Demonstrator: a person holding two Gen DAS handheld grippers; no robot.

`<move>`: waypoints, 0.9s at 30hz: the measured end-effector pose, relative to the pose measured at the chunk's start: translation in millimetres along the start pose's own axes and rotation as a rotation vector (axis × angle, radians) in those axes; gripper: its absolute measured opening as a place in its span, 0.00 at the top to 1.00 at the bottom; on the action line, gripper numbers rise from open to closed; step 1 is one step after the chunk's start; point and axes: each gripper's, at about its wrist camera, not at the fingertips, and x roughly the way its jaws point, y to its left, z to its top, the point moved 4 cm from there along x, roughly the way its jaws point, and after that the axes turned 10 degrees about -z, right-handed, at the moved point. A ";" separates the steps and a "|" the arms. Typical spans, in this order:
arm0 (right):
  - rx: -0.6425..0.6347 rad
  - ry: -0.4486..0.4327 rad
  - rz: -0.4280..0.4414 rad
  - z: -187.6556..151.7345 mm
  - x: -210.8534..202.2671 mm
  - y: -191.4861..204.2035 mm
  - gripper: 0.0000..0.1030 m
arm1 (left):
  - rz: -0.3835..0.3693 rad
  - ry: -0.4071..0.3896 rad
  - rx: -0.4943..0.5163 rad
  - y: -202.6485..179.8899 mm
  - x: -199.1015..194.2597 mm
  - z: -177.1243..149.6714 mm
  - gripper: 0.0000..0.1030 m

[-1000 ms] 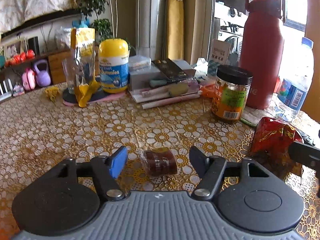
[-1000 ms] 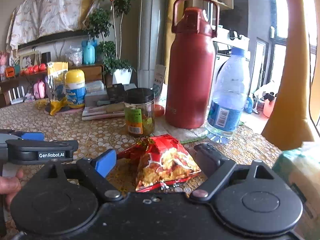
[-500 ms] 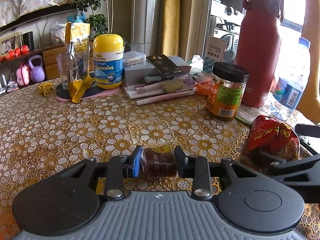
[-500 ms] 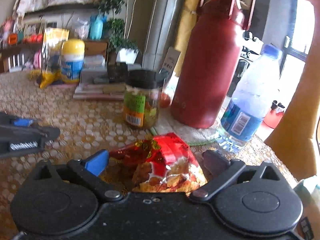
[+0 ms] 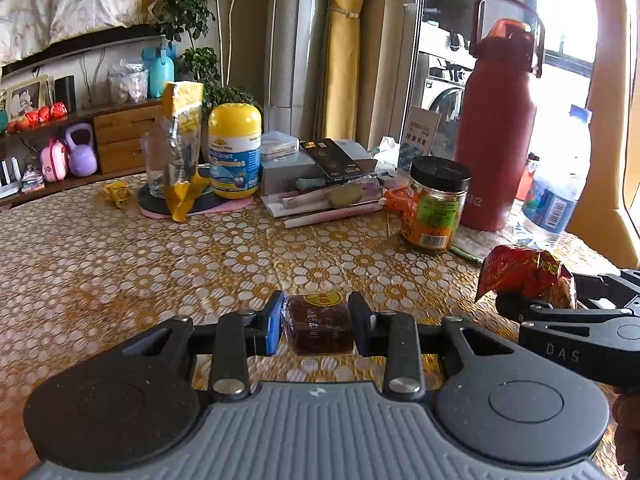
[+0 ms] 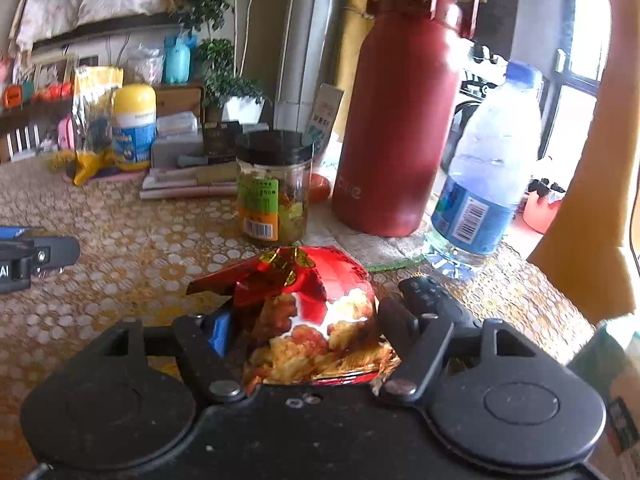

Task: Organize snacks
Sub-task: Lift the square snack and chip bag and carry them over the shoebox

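A small dark brown wrapped snack with a yellow label sits between the pads of my left gripper, which is shut on it and holds it just above the gold floral tablecloth. A red crinkly snack bag lies between the fingers of my right gripper. Those jaws are closing, and both pads touch the bag's sides and crumple it. In the left wrist view the red bag and the right gripper appear at the right edge. The left gripper's tip shows at the left of the right wrist view.
Behind the bag stand a black-lidded jar, a tall red flask and a water bottle. A black remote lies by my right finger. Further back are a yellow gummies bottle, a yellow pouch and stacked boxes.
My left gripper closed on the brown snack and lifted it off the cloth. My right jaws spread wider, then narrowed onto the red bag, which bunched up.
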 end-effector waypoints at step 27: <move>0.140 -0.143 0.220 -27.1 -225.1 56.0 0.37 | 0.041 -0.149 -0.010 25.7 -250.2 -49.8 0.67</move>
